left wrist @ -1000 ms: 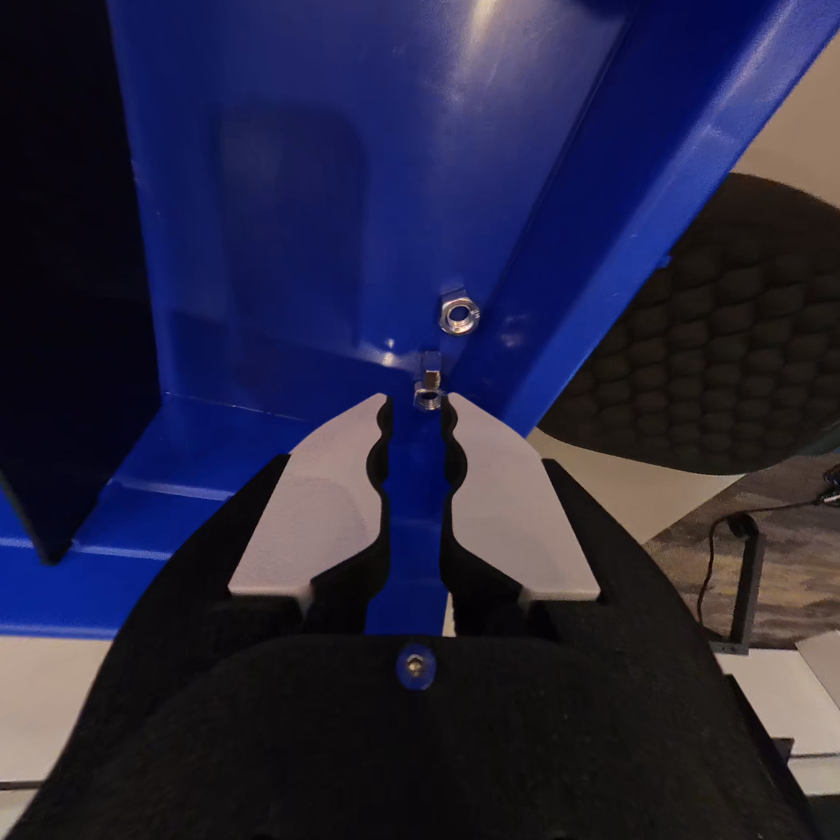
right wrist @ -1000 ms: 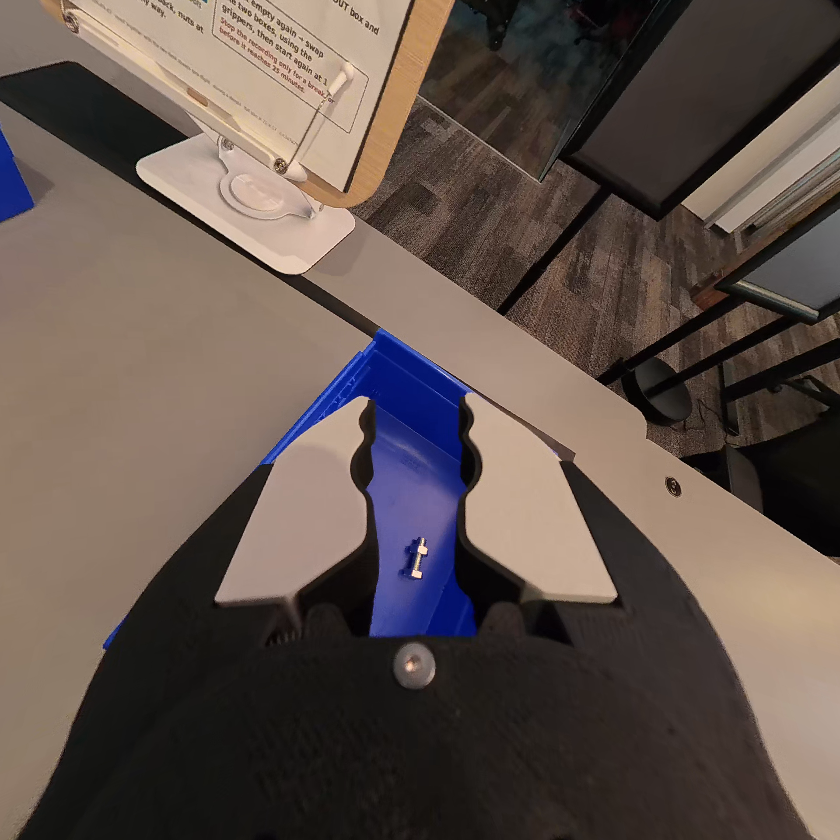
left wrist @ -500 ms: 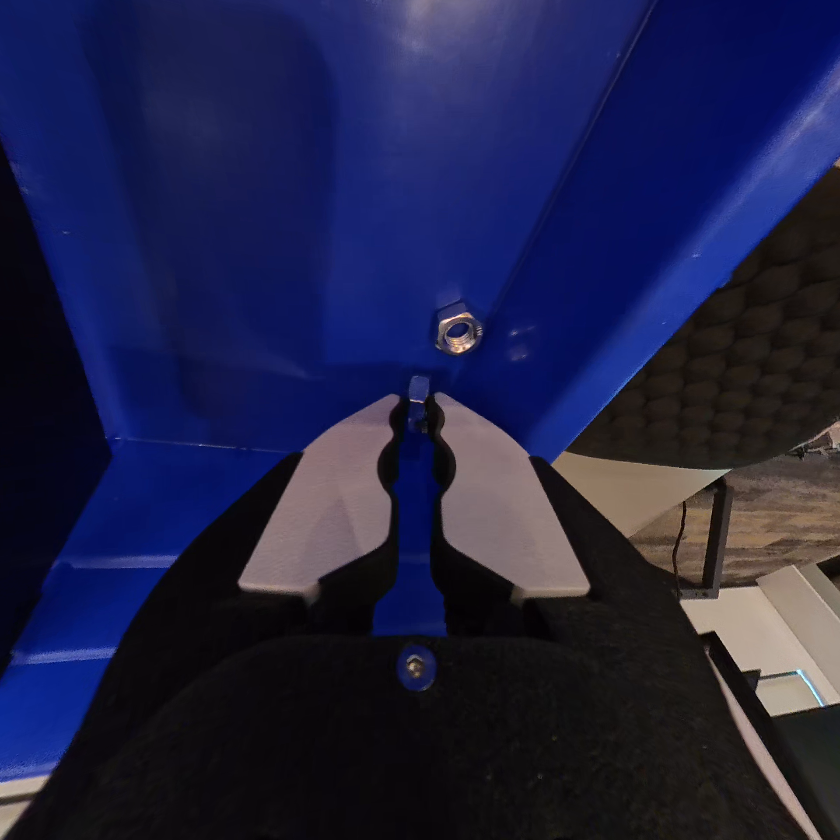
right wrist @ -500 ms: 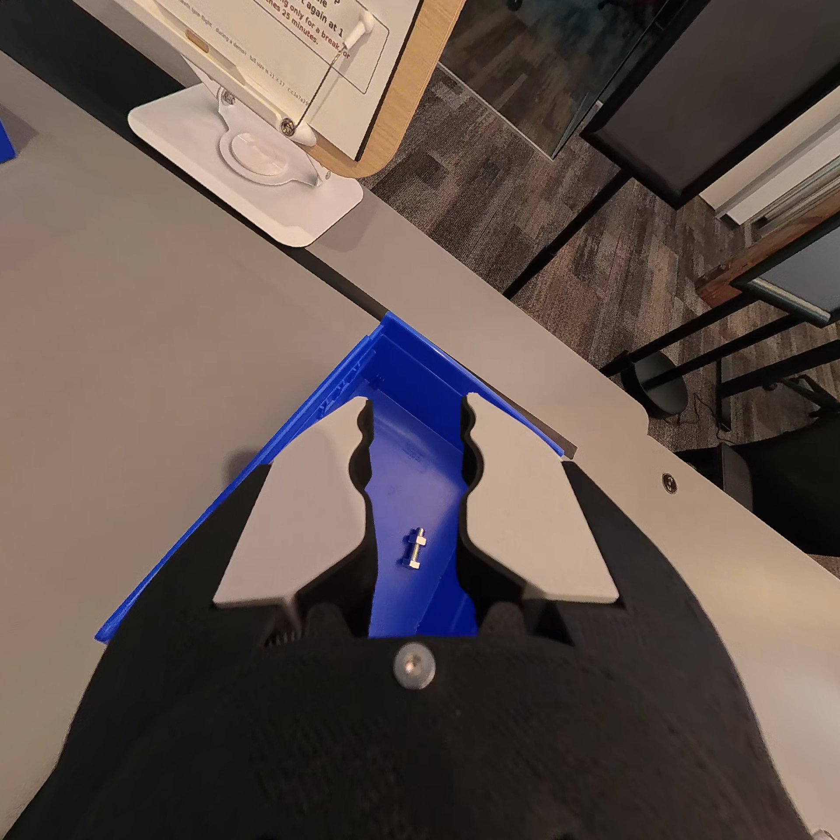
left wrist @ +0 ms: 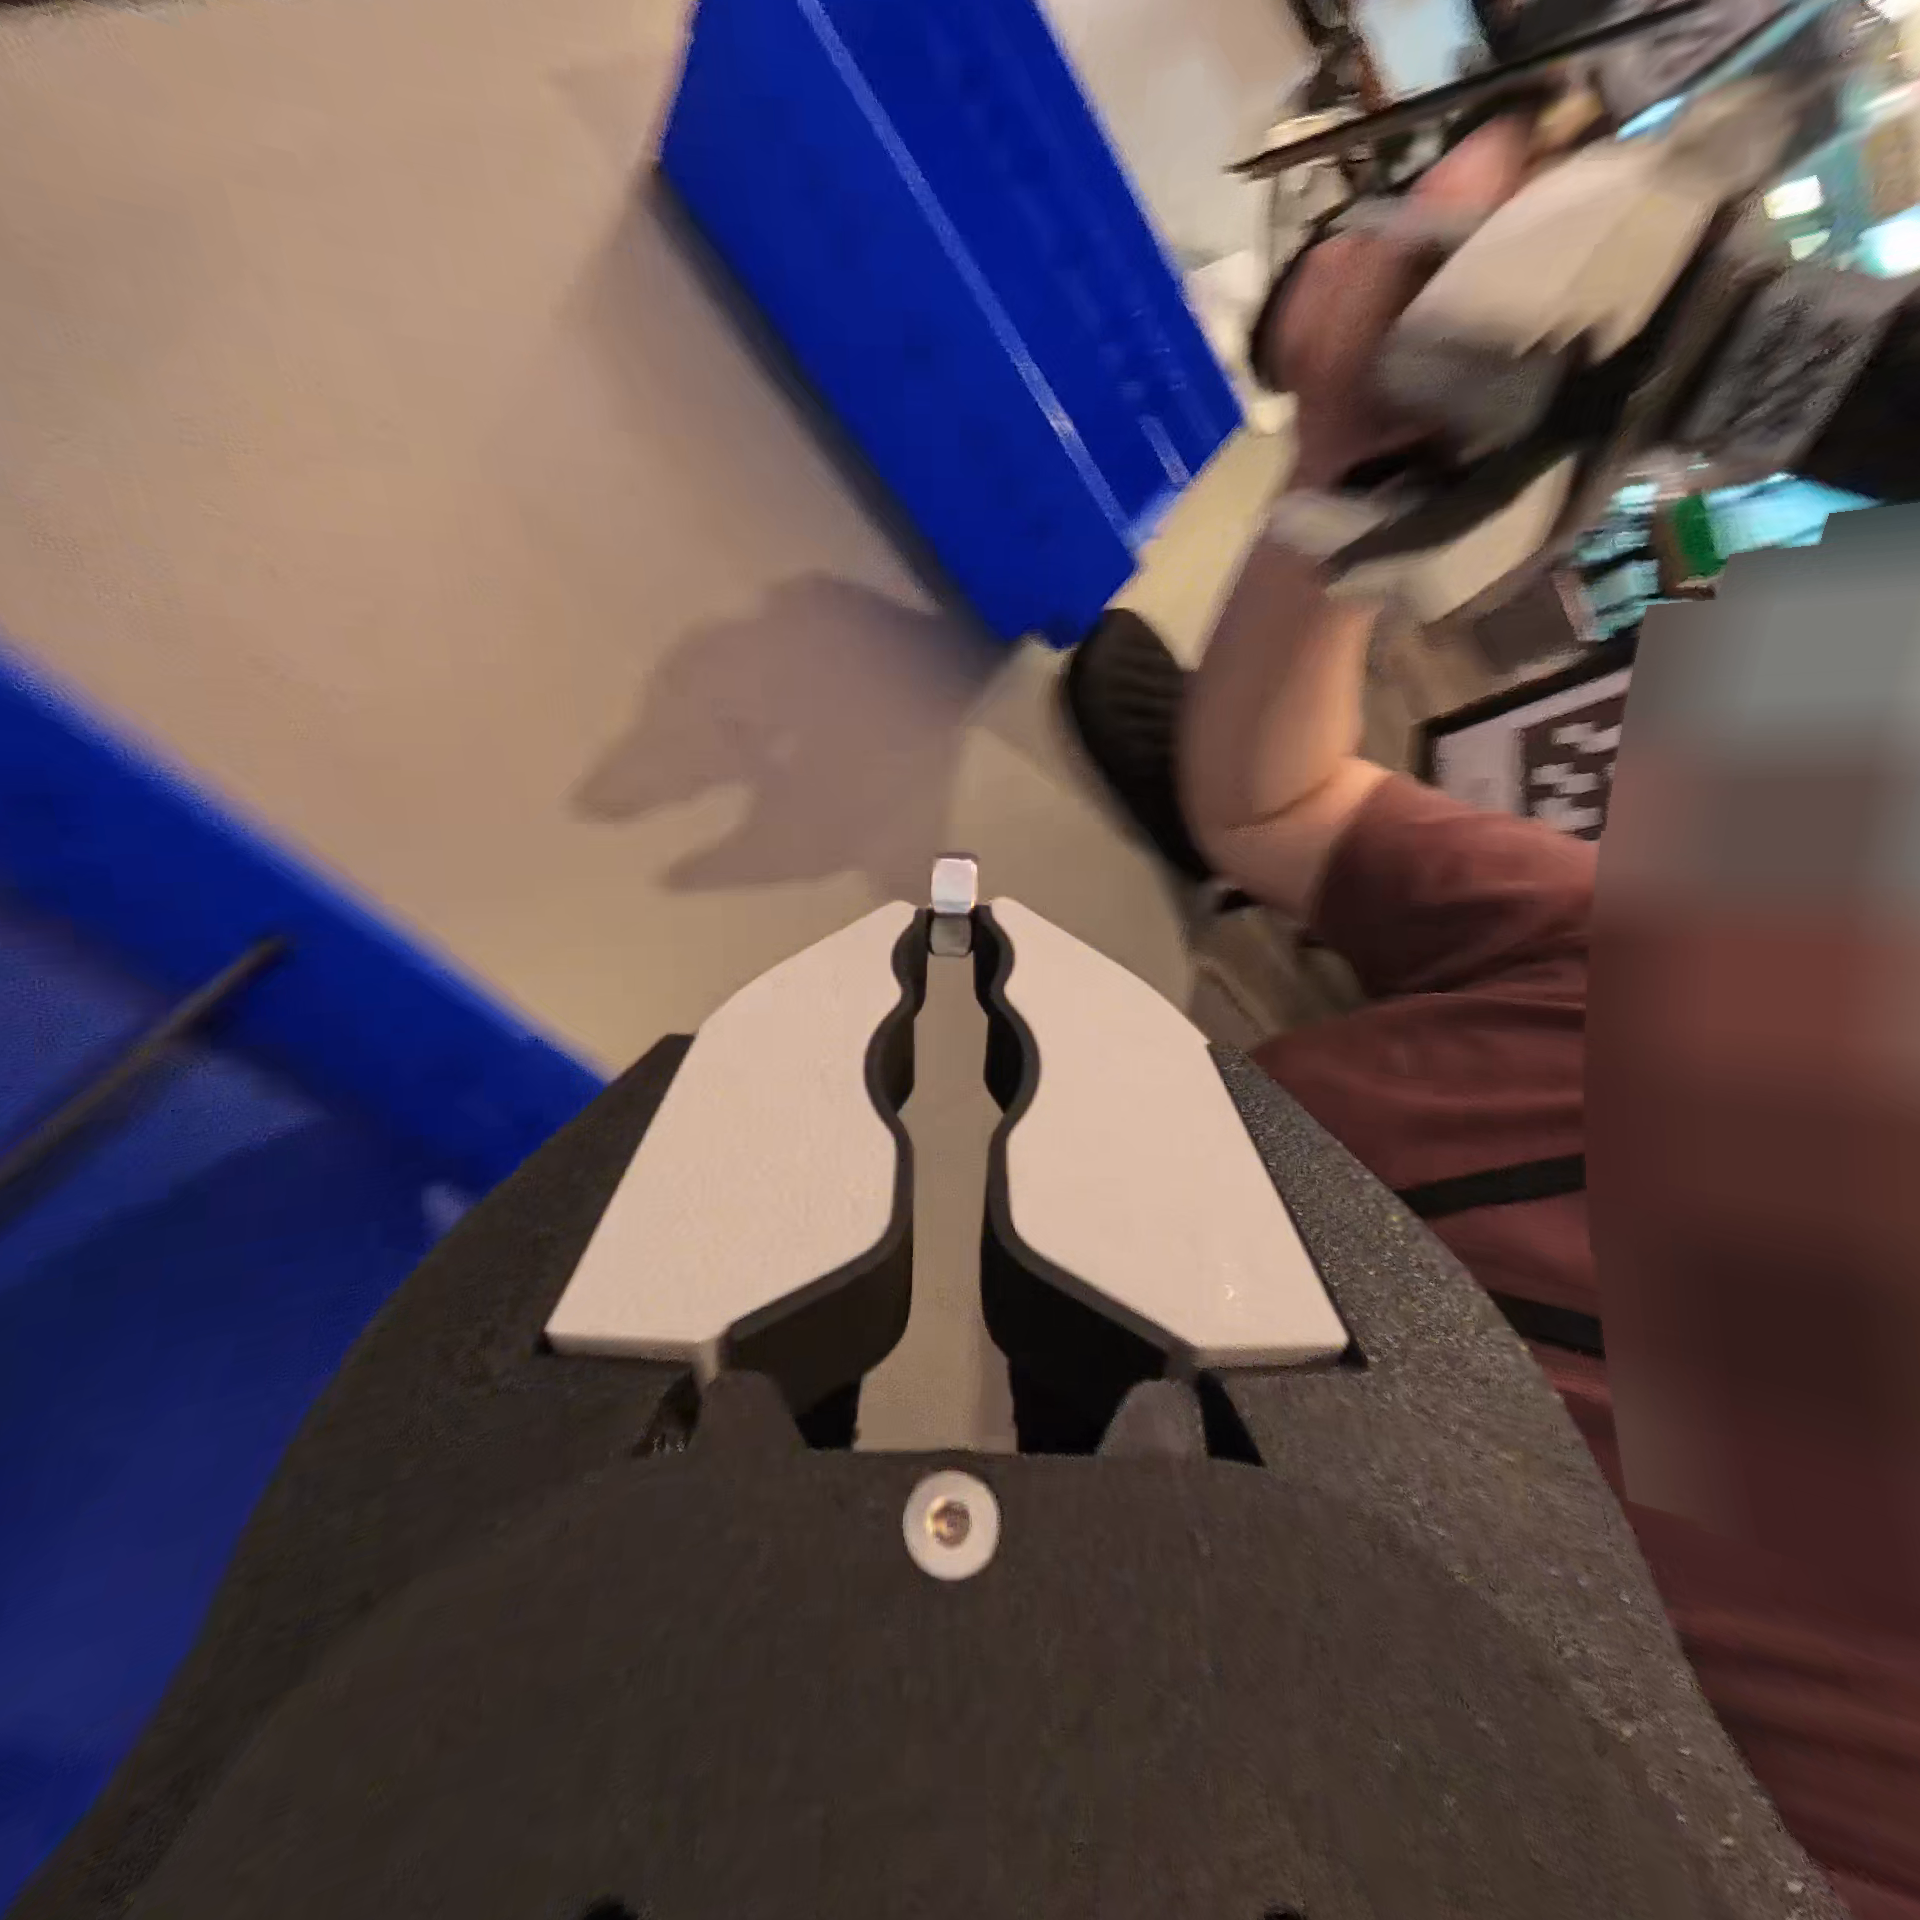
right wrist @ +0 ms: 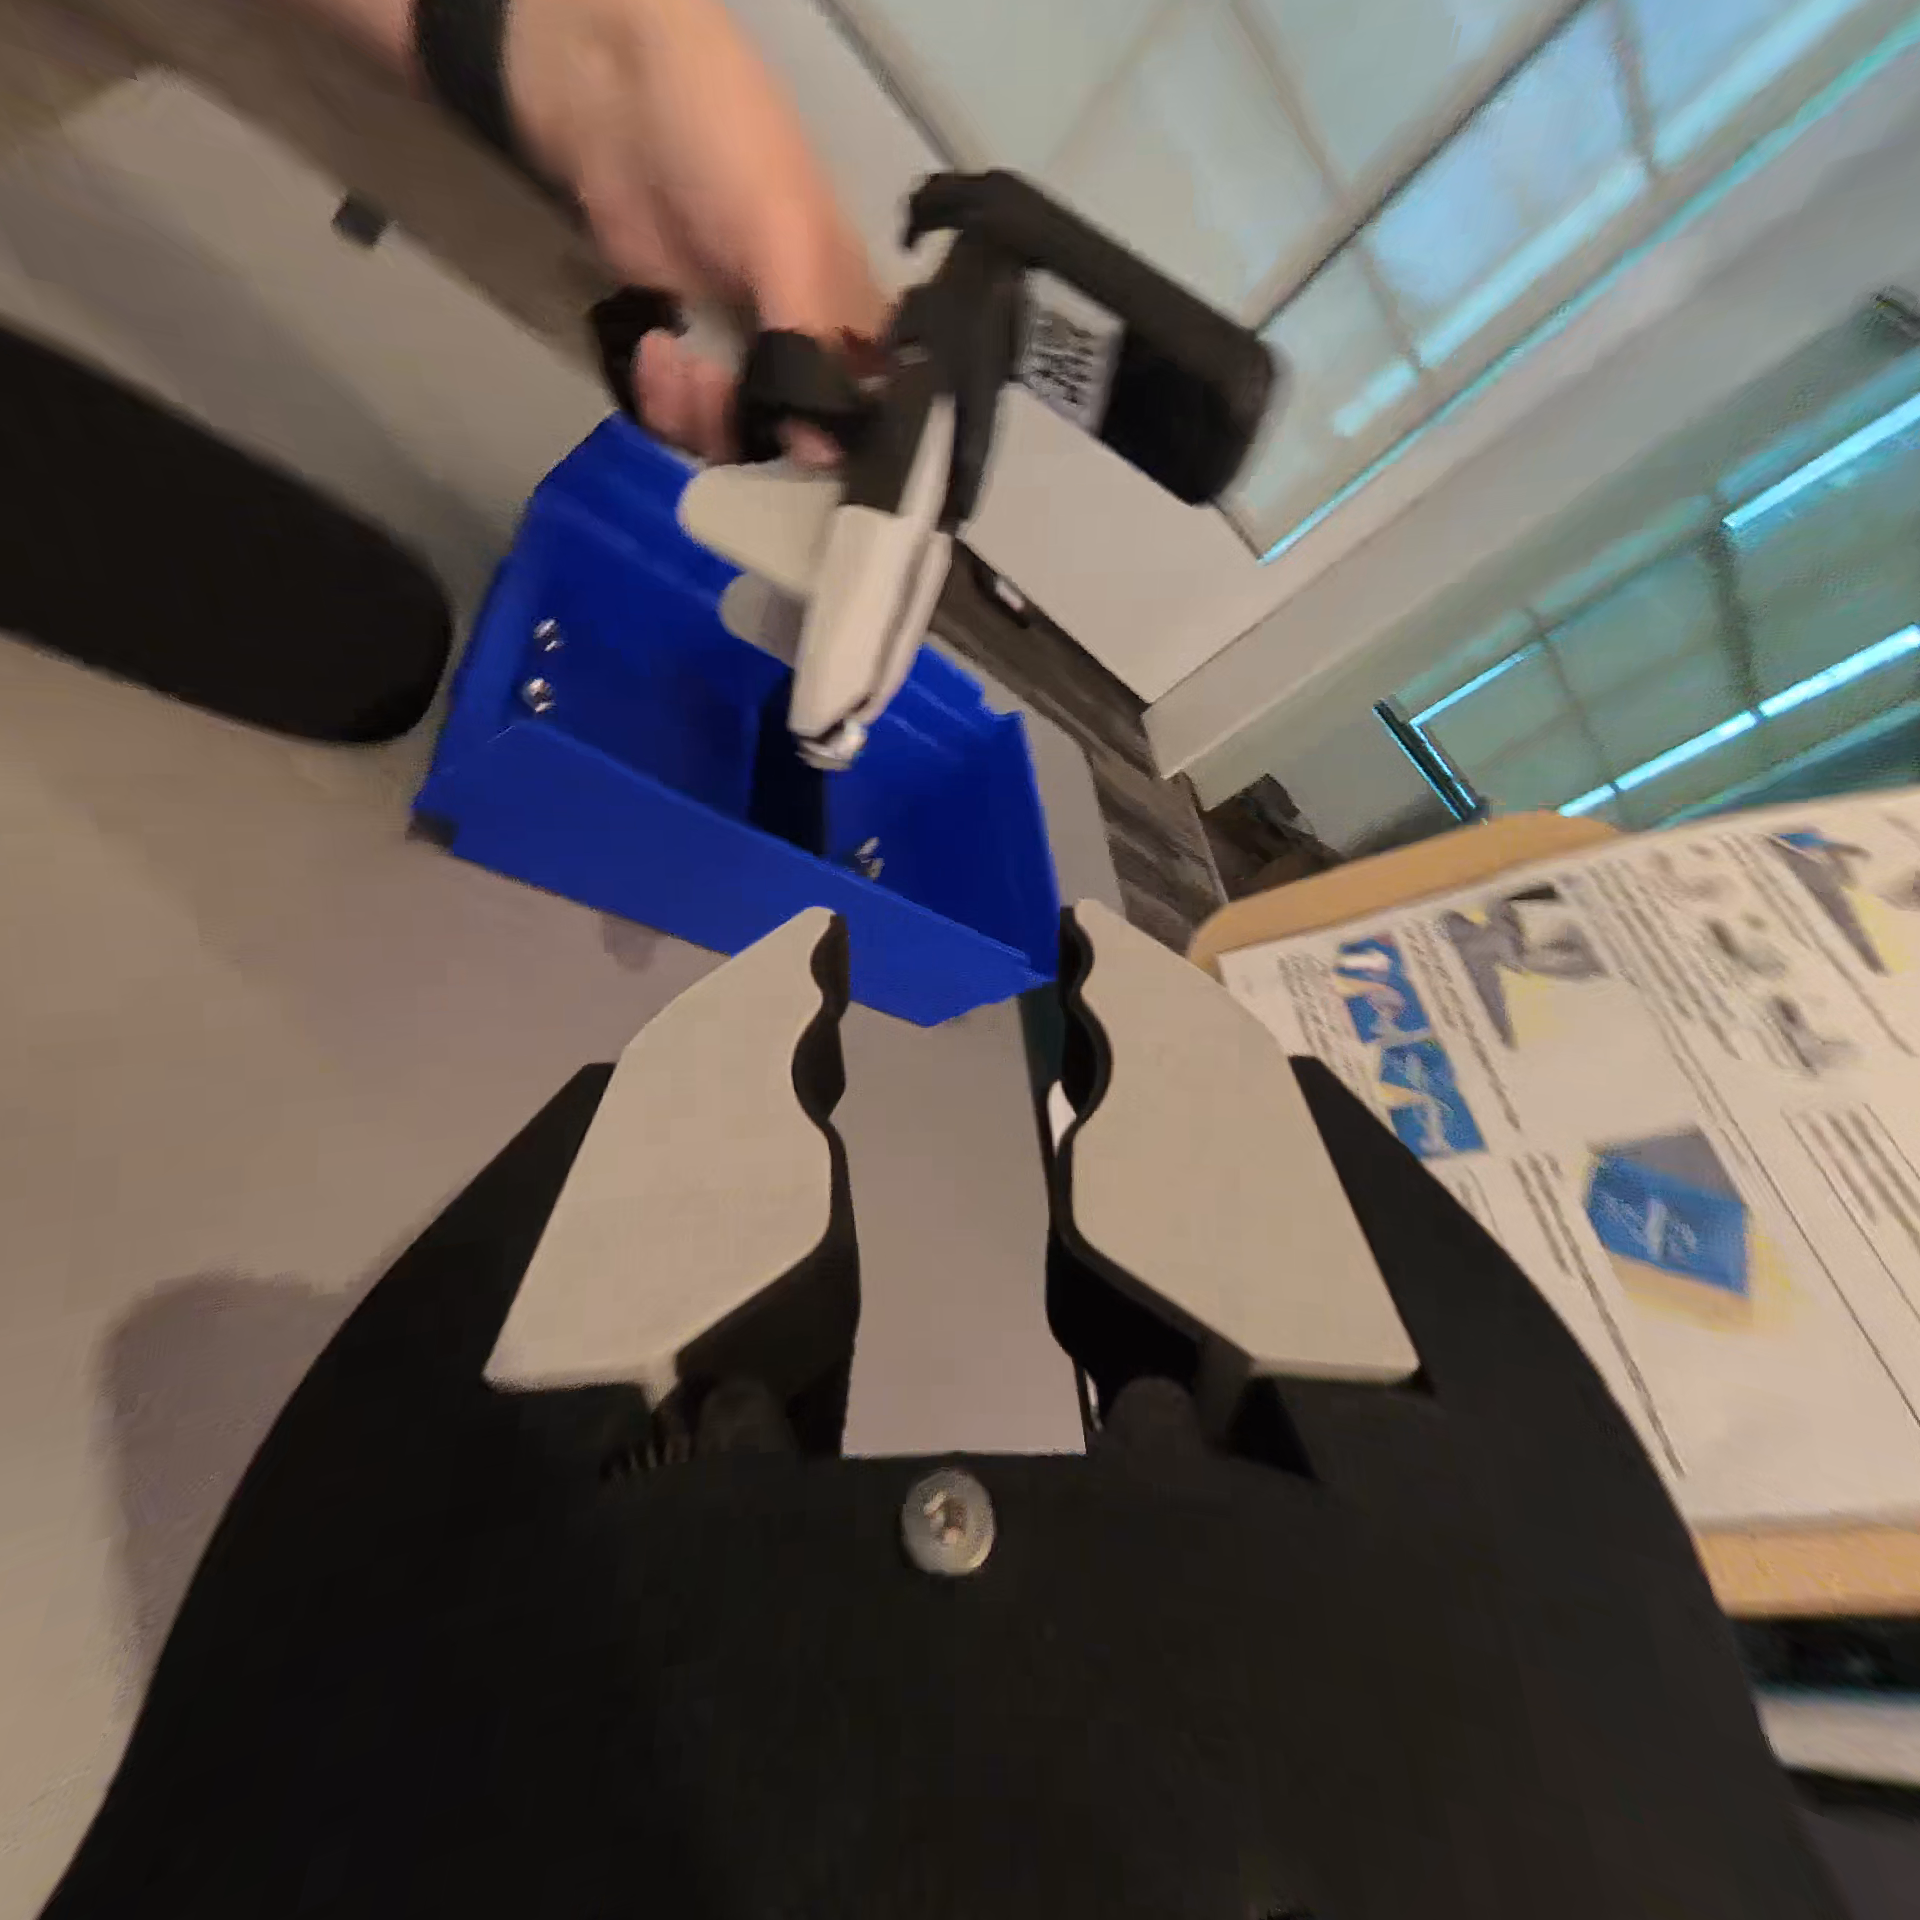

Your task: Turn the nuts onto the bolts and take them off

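My left gripper [left wrist: 951,920] is shut on a small silver bolt [left wrist: 954,883] whose hex head sticks out past the fingertips. It hangs over the grey table [left wrist: 364,468]. In the right wrist view the left gripper [right wrist: 828,725] holds the bolt [right wrist: 840,741] above a blue bin [right wrist: 675,862]. That bin holds two loose nuts [right wrist: 537,691] and another small bolt [right wrist: 868,857]. My right gripper [right wrist: 945,935] is open and empty, in front of the bin and pointing at the left gripper.
A second blue bin [left wrist: 935,312] stands farther off on the table, and the first bin's rim [left wrist: 260,987] is at lower left. A person's arm [left wrist: 1278,748] is at the right. An instruction sheet on a wooden board [right wrist: 1558,1143] stands to the right. A black padded seat [right wrist: 208,571] is at the left. My hands' fingertips stand some 11 centimeters from each other.
My left gripper closed on the bolt in the bin corner and lifted it out. My right gripper swung away from its own bin toward the left gripper, still open.
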### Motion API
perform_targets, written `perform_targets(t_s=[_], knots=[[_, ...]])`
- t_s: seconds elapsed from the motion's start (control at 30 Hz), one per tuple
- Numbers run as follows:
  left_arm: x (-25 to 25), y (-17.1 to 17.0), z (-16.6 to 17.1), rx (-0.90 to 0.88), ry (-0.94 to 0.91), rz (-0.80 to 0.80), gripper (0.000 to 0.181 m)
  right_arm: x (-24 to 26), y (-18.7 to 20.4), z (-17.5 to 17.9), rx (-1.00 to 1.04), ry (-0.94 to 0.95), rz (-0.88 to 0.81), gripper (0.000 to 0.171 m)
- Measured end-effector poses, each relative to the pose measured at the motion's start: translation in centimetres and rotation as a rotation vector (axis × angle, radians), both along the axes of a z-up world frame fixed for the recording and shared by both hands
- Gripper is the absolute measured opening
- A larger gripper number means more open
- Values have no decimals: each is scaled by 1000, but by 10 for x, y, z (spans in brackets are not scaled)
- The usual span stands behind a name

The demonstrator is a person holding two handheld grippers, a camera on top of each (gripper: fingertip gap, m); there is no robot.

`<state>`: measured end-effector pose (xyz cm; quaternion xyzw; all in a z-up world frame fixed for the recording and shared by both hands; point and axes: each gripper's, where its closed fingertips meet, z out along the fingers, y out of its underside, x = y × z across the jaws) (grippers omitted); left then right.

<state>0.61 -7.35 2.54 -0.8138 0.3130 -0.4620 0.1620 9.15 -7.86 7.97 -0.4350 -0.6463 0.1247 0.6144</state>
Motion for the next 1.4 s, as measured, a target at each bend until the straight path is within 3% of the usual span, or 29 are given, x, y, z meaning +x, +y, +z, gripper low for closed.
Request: perform_targets(t_s=[0.17, 0.33, 0.5, 0.7, 0.77, 0.83, 0.93, 1.0, 1.17, 1.27, 1.4], knots=[[42, -27, -1, -211, -73, -123, 8, -34, -13, -42, 99, -151, 73, 39], [53, -33, -10, -243, -41, -157, 8, -41, -19, -56, 60, -212, 102, 38], [56, -38, -13, -214, -6, -193, 8, -43, -22, -64, 20, -244, 128, 19], [53, -30, -11, -192, -35, -172, 14, -37, -13, -74, -83, -279, 98, 18], [38, -11, -7, -73, -24, -125, 15, -27, 8, -95, -222, -337, 17, 18], [11, 26, -2, 158, 42, -39, 19, -18, 35, -128, -394, -383, -97, 18], [-51, 95, 7, 575, 266, 136, 37, -8, 58, -182, -617, -475, -215, 18], [-82, 119, 3, 678, 360, 178, 32, -2, 69, -203, -669, -518, -301, 18], [-109, 133, -66, 391, 522, 153, 30, -4, 70, -222, -783, -552, -412, 18], [-122, 138, -105, 305, 653, 112, 28, 0, 73, -234, -786, -587, -442, 18], [-132, 154, -129, 112, 693, 260, 24, -1, 75, -236, -784, -590, -454, 18]])
